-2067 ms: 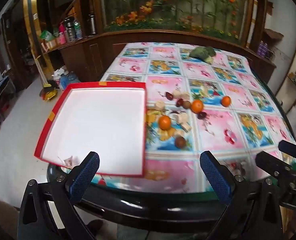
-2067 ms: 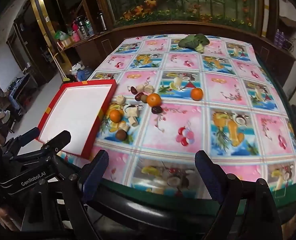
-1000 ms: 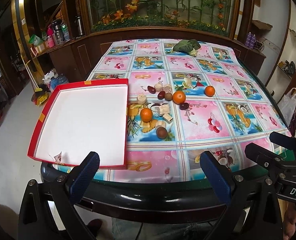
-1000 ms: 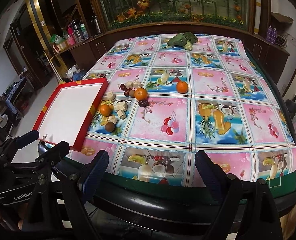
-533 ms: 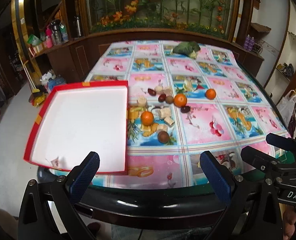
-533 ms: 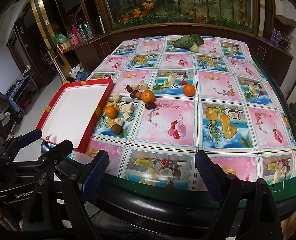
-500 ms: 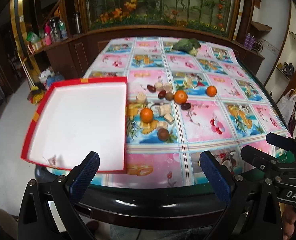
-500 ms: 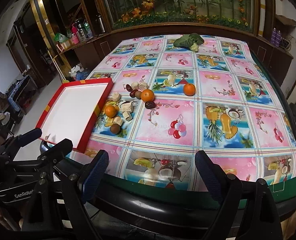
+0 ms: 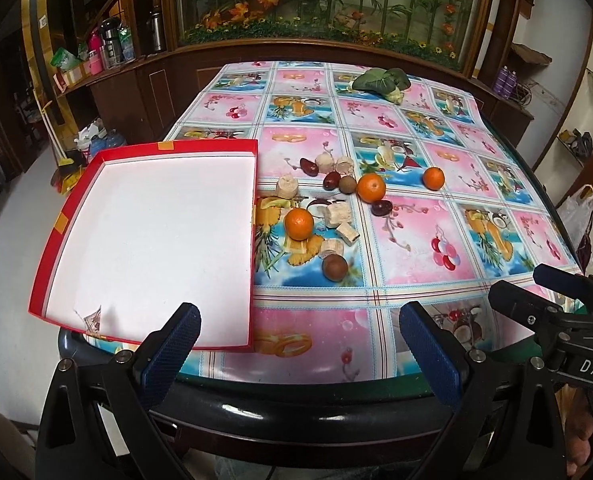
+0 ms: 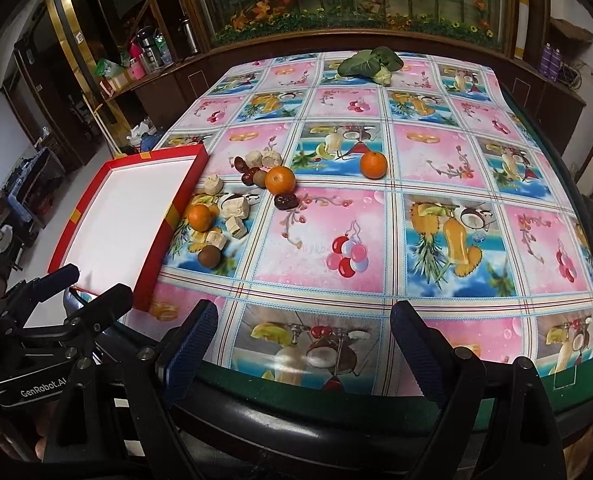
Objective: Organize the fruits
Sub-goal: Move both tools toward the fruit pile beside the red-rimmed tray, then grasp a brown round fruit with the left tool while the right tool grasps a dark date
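A shallow red-rimmed box with a white bottom lies empty at the table's left front, overhanging the edge; its rim also shows in the right wrist view. Right of it lie three oranges, brown round fruits, dark red dates and pale cut chunks. The nearest orange sits close to the box rim. My left gripper is open and empty above the front edge. My right gripper hangs open and empty further right.
A green leafy vegetable lies at the table's far end. The fruit-patterned tablecloth is bare on the right half. A dark wooden cabinet with bottles stands behind and to the left. Each gripper shows at the edge of the other's view.
Both grippers drifted slightly, shifting the view of the table; the left view turned from the box toward the fruits. Neither gripper has changed its opening, and no fruit has moved.
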Demonstrator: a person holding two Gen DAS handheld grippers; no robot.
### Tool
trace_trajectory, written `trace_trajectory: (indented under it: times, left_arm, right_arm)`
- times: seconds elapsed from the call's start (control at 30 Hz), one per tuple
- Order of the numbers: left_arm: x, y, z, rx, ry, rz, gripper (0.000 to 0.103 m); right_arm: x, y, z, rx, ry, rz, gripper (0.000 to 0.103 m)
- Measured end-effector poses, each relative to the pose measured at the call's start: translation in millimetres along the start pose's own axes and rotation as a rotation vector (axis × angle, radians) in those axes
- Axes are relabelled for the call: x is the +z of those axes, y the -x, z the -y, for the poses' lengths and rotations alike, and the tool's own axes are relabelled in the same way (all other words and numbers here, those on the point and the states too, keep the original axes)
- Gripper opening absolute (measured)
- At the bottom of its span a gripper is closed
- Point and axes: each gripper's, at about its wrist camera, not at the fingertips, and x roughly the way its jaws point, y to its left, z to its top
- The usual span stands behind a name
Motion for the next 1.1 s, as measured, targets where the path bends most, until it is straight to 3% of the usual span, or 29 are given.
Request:
trace_trajectory:
  times: [0.67,1.1]
  left_arm:
    - [18.6,-37.8,5.7,0.009,-0.013,-0.066,0.101]
    - [27.6,-56.4,5.1,-0.006,-0.007,-0.108,0.09]
  right_arm:
    - [27.2,-34.9,20.6,0.049,-0.019,-0.045,0.088]
    - [40.7,-47.2,22.9,0.076,-0.006,-0.059,0.084]
